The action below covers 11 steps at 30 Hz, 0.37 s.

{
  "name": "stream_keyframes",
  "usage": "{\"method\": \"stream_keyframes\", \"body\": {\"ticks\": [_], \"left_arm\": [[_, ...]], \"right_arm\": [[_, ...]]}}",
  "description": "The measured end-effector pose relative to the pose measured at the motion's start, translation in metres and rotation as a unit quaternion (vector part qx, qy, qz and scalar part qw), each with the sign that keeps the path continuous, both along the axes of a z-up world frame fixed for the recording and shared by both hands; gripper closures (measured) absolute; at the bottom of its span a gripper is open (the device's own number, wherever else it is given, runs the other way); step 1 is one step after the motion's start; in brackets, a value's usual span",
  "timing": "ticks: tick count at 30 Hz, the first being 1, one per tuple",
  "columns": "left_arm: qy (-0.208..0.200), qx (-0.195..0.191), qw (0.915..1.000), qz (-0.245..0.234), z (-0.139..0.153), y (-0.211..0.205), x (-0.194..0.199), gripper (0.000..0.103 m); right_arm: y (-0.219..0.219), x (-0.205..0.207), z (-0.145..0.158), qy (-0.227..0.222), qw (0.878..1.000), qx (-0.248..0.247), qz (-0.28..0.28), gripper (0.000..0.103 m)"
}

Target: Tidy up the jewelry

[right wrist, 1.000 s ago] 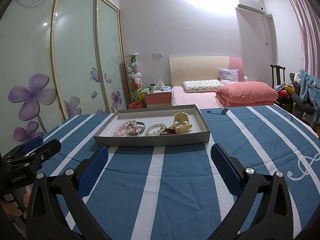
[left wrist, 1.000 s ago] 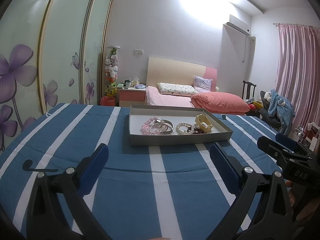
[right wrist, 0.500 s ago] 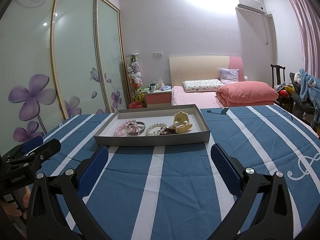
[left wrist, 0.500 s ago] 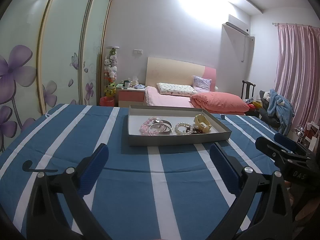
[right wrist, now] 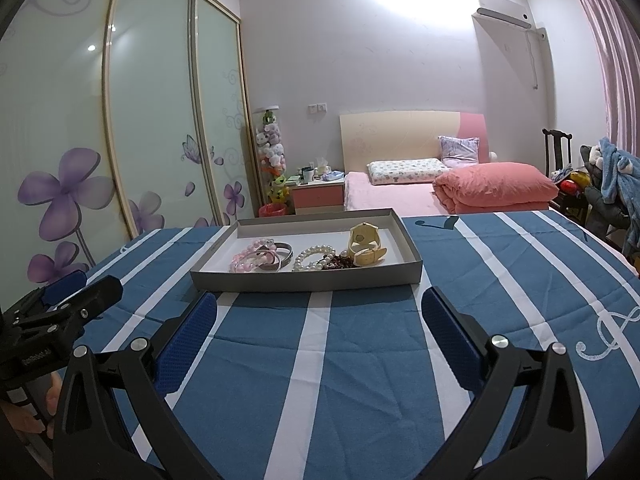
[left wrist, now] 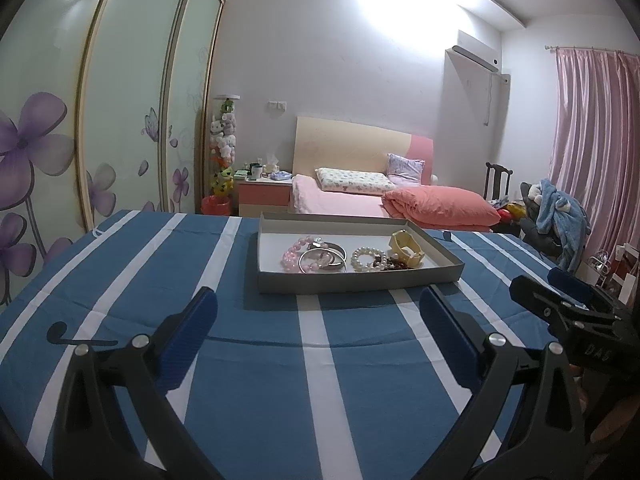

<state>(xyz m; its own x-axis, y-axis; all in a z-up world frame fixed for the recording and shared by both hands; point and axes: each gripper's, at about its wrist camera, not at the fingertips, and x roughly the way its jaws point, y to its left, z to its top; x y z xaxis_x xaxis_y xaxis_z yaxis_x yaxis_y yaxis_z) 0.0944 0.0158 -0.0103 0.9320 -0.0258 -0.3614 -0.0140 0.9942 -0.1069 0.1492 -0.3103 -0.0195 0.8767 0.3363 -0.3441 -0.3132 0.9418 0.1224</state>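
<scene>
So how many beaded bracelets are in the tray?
3, possibly more hidden: pink bead bracelet at the left, white pearl bracelet in the middle, dark bead bracelet touching it, beside the yellow watch.

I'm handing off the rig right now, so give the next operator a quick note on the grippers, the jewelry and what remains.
Left gripper: open, holding nothing, short of the tray.
Right gripper: open, holding nothing, also short of it.
Grey tray sits on the striped cloth. Inside, bunched together: pink bead bracelet, metal bangles, pearl bracelet, dark beads, yellow watch.
Done: nothing visibly sorted.
Left: separate and arrange all pieces.
</scene>
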Motion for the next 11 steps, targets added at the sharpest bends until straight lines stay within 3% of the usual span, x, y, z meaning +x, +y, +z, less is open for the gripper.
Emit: {"method": "stream_keyframes", "body": {"ticks": [11], "left_arm": [[0.003, -0.002, 1.0, -0.002, 0.0001, 0.0006, 0.001, 0.004]], "right_arm": [[-0.0004, 0.0004, -0.0001, 0.0, 1.0, 0.0, 0.001, 0.002]]}}
